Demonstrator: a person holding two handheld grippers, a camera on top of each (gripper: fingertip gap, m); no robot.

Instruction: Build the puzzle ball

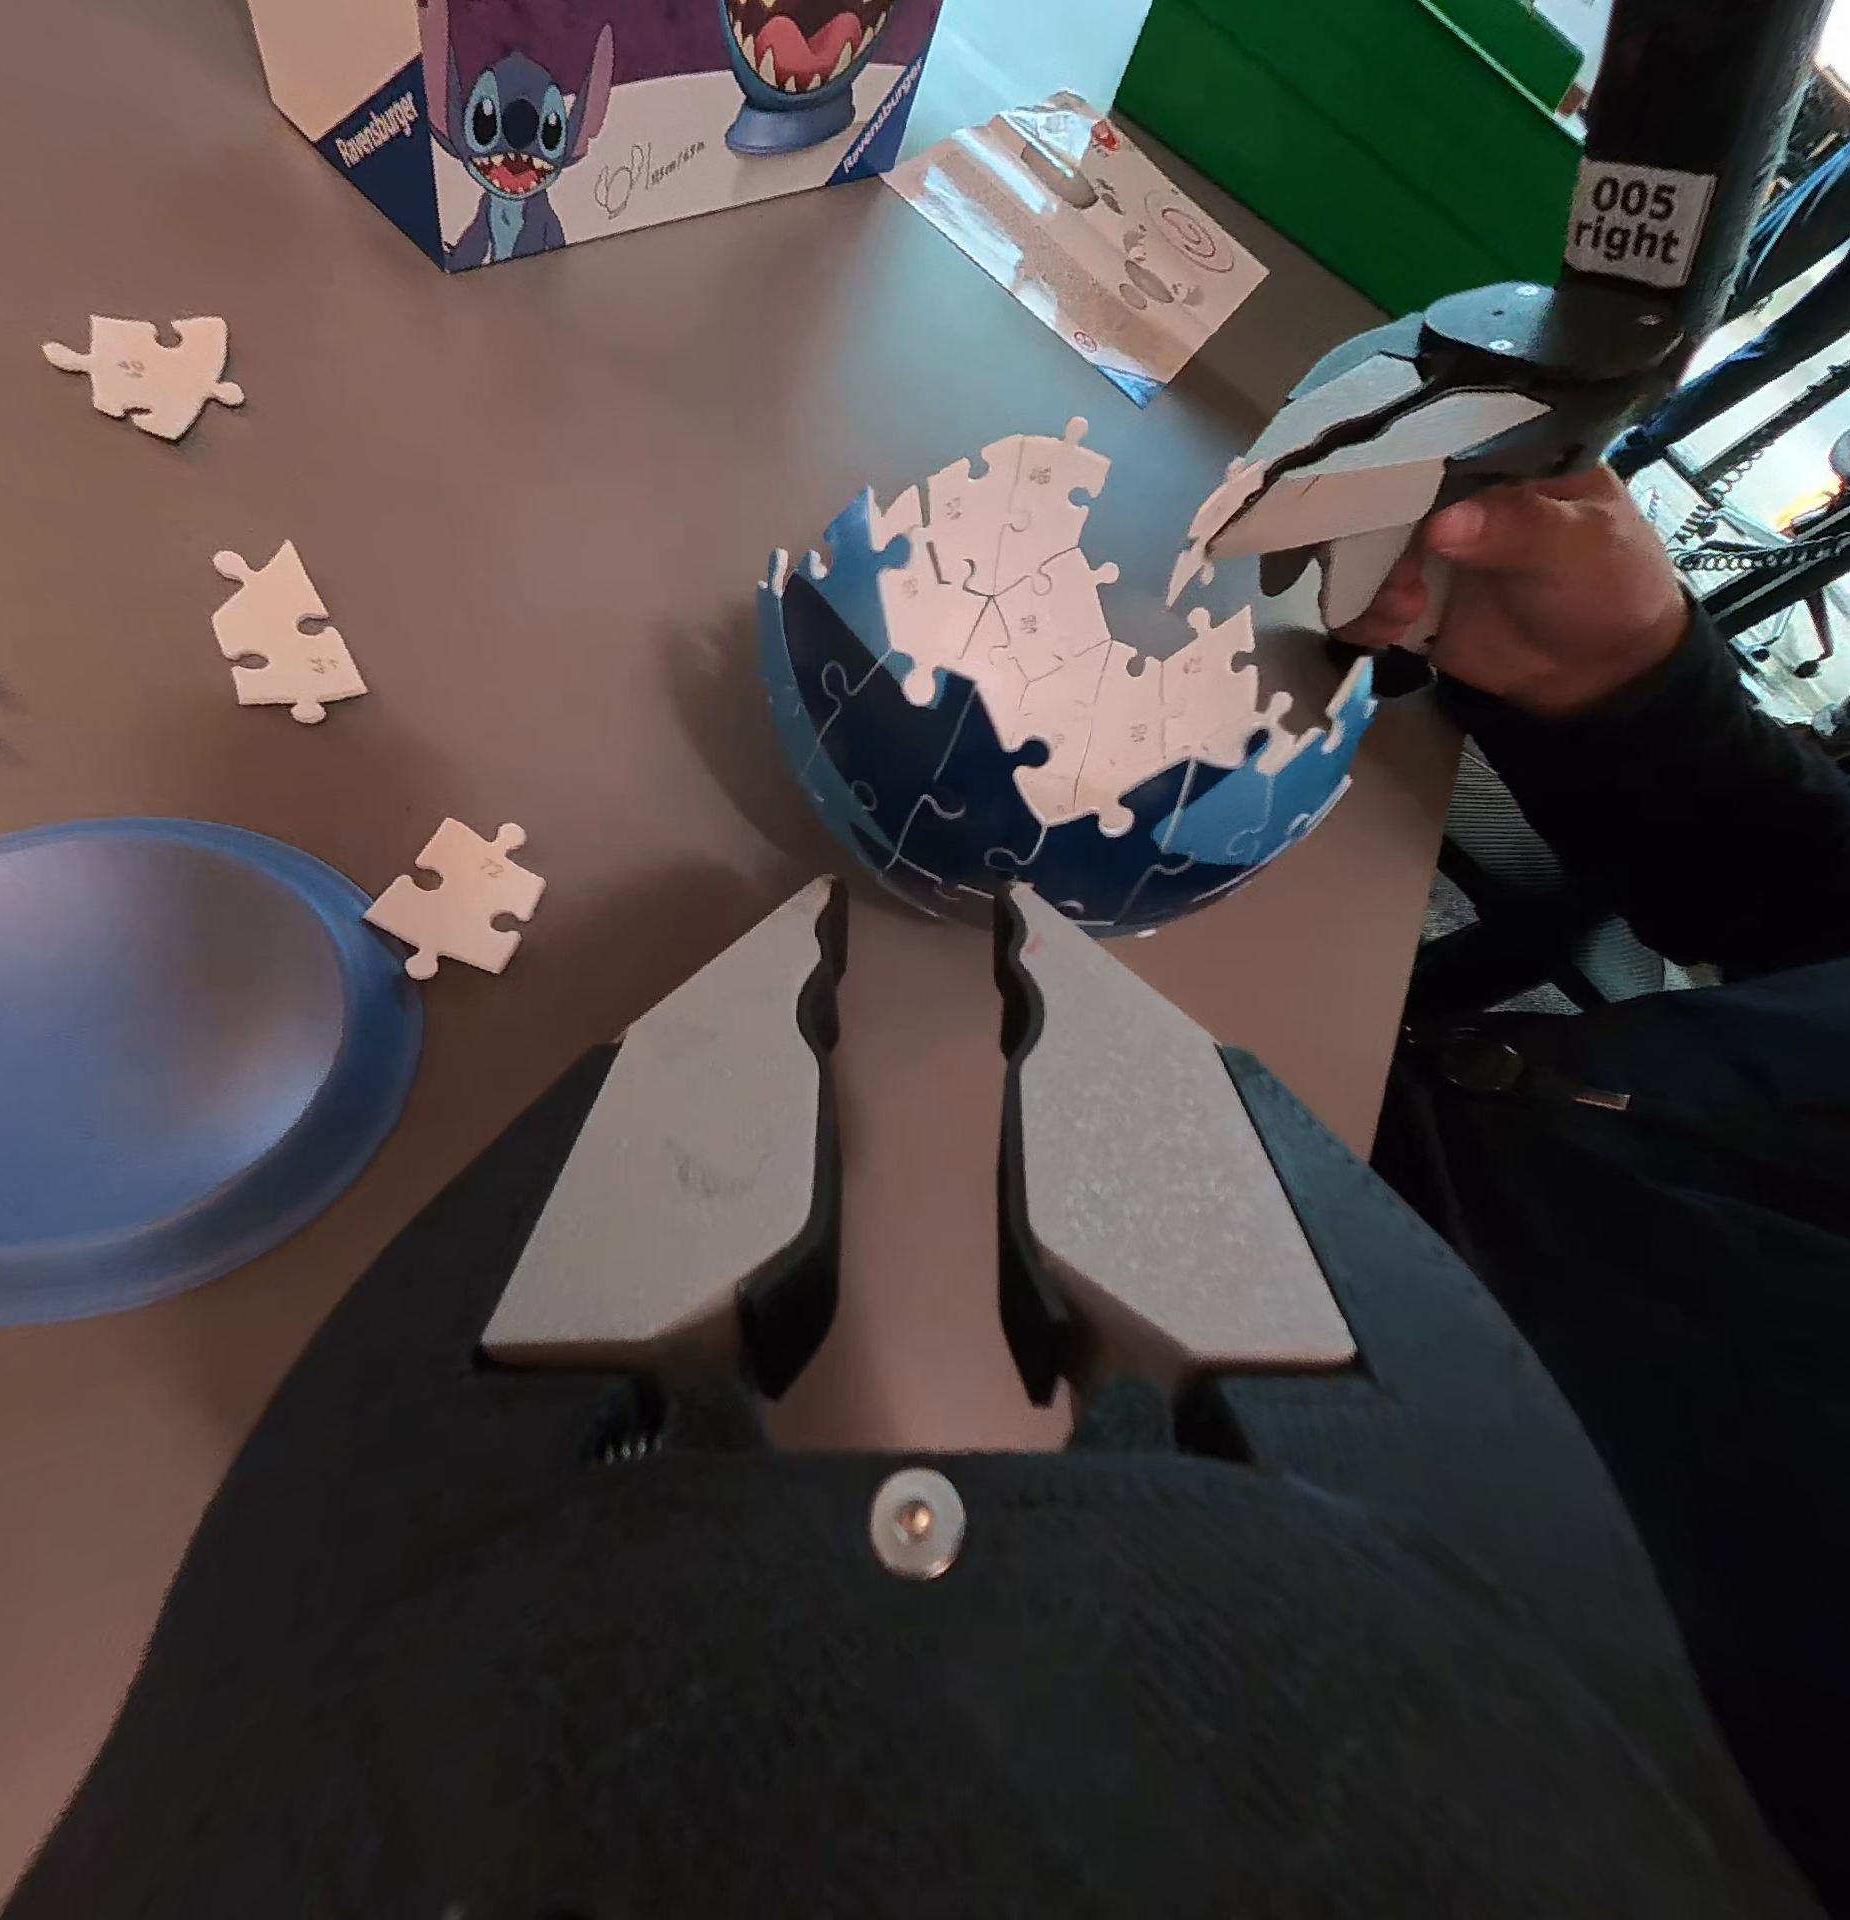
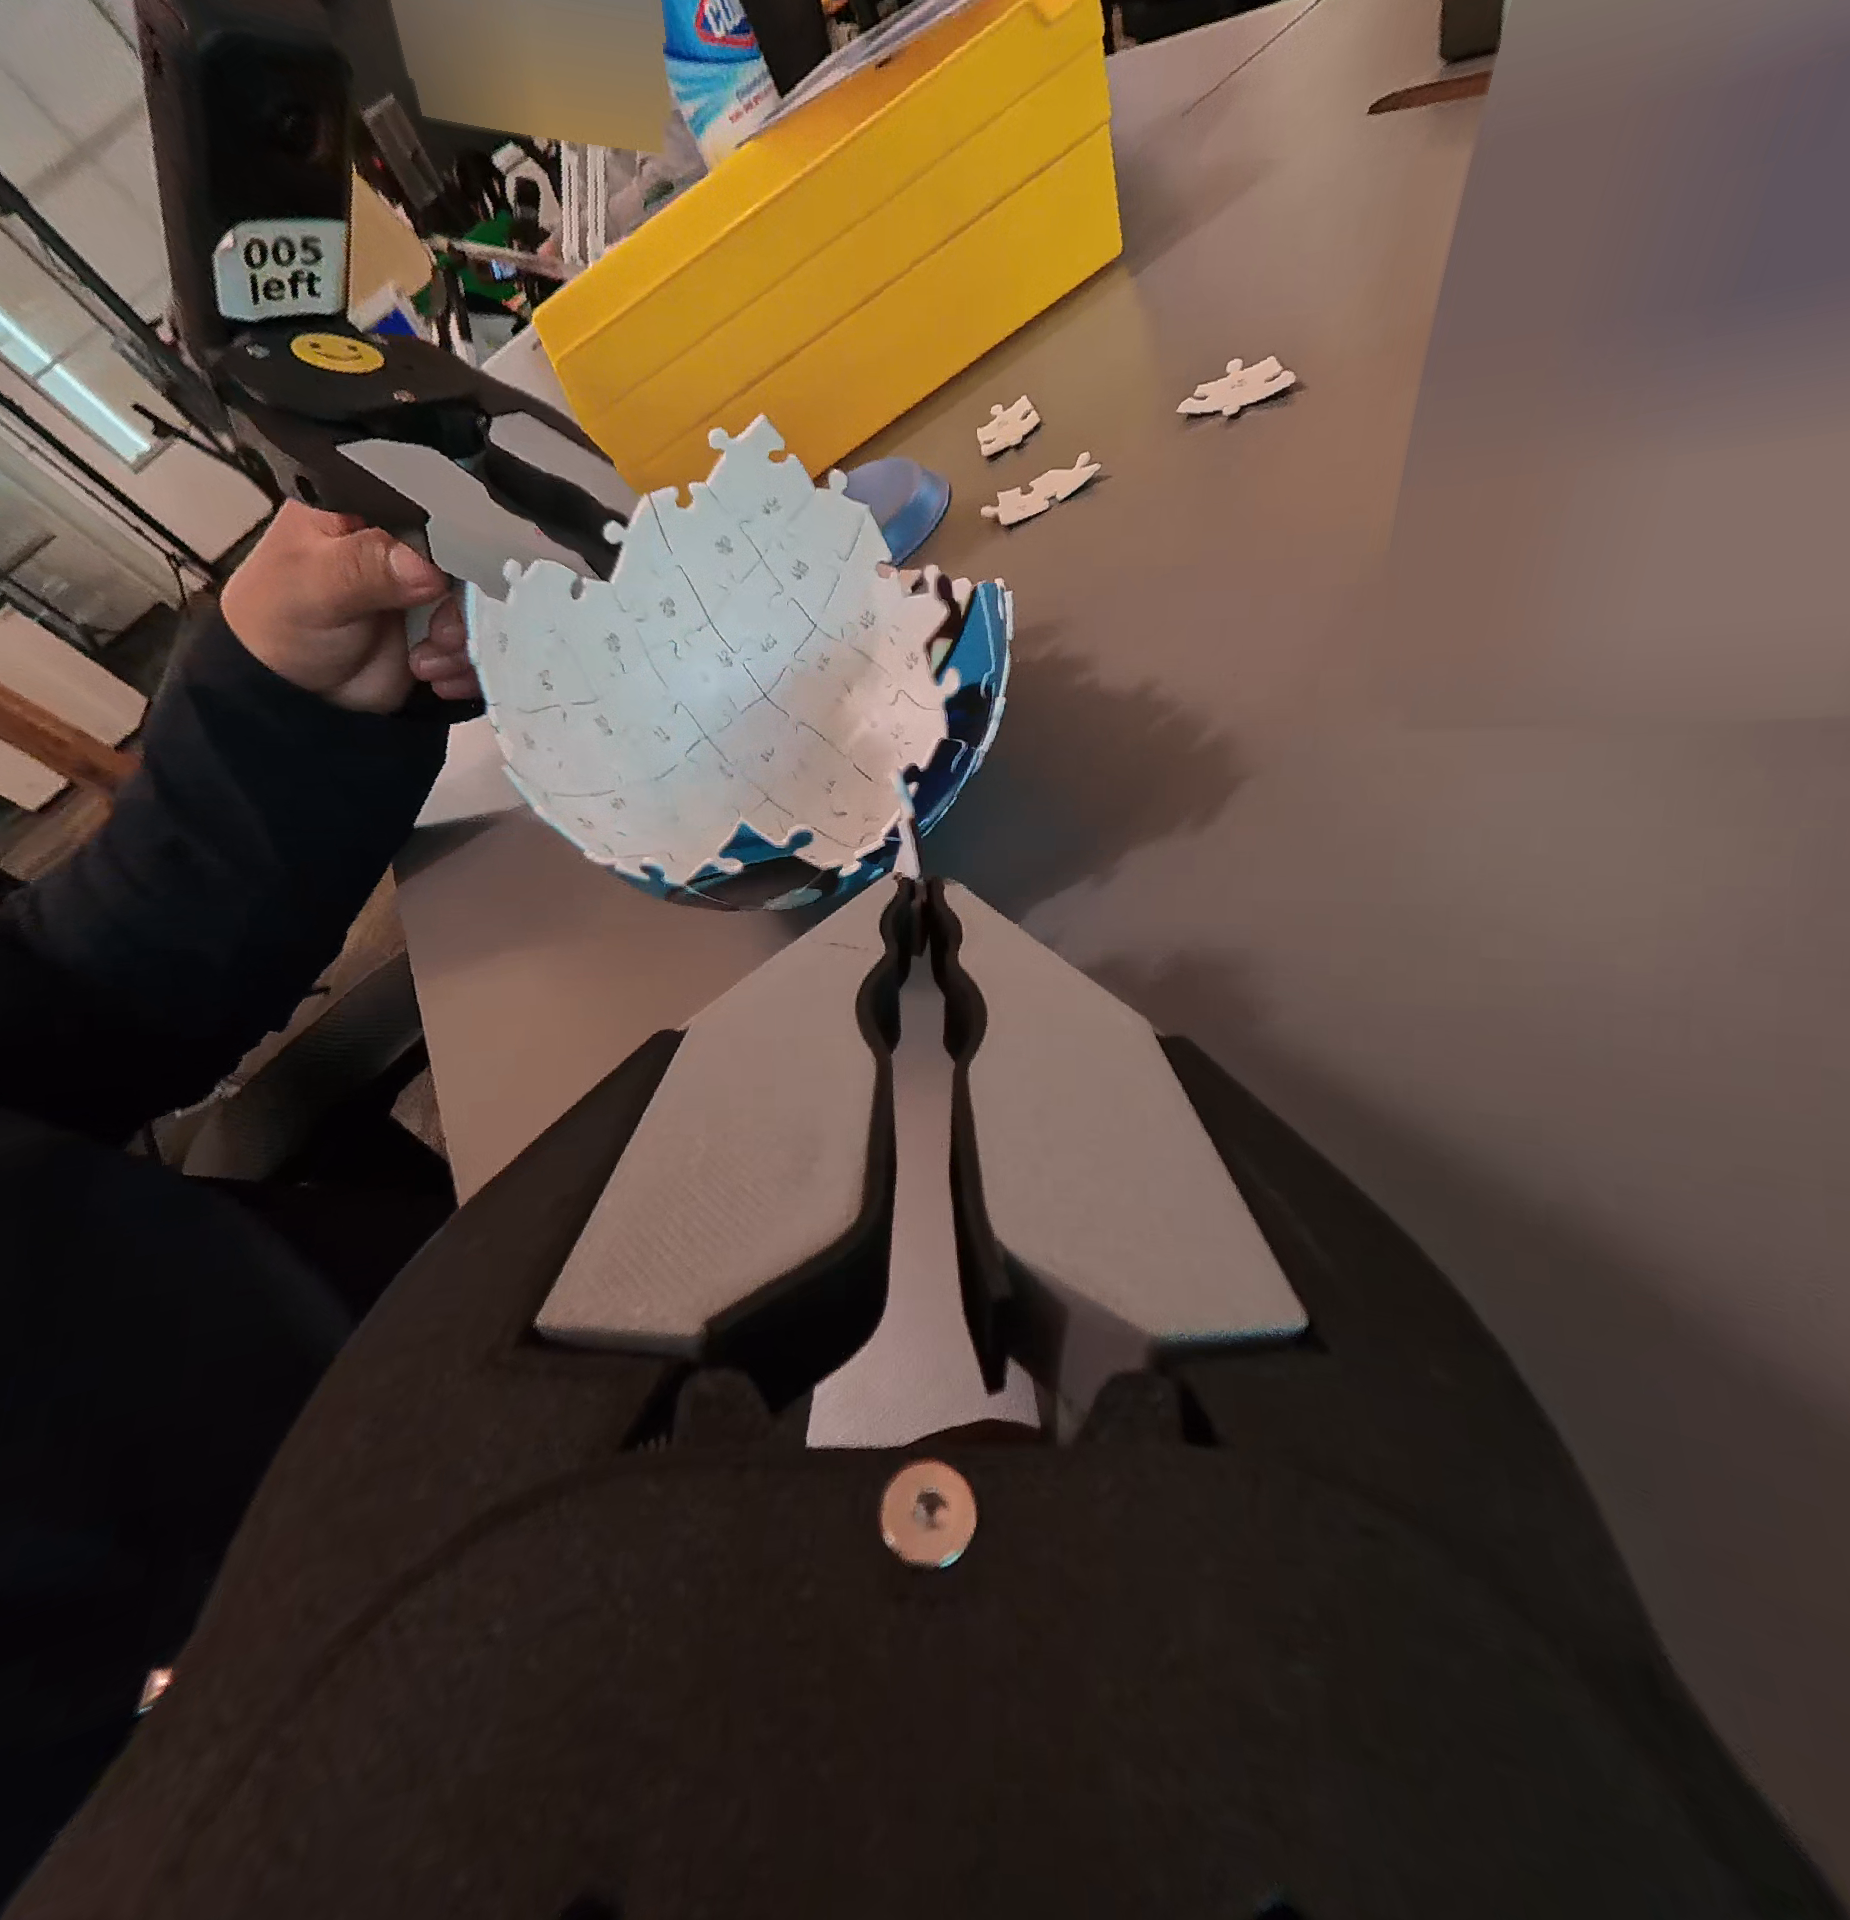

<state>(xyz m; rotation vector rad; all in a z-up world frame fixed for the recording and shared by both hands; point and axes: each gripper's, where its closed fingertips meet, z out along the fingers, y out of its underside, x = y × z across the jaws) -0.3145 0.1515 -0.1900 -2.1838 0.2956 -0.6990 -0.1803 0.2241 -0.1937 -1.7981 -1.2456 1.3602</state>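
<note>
The half-built puzzle ball (image 1: 1056,717) is an open shell, blue outside and white inside, resting on the grey table. It also shows in the right wrist view (image 2: 713,686). My left gripper (image 1: 919,902) is open and empty, its tips just at the ball's near lower side. My right gripper (image 2: 916,891) is shut on a white puzzle piece (image 2: 910,831), seen edge-on against the ball's rim. In the left wrist view the right gripper (image 1: 1227,525) holds that piece (image 1: 1201,545) just above a gap in the rim.
Loose white pieces (image 1: 287,634) (image 1: 459,899) (image 1: 147,374) lie left of the ball. A blue stand (image 1: 152,1060) sits at near left. The puzzle box (image 1: 588,114), an instruction sheet (image 1: 1077,239) and a green box (image 1: 1347,125) stand behind. A yellow box (image 2: 838,260) is beyond the ball. Left tips to right tips: about 15 cm.
</note>
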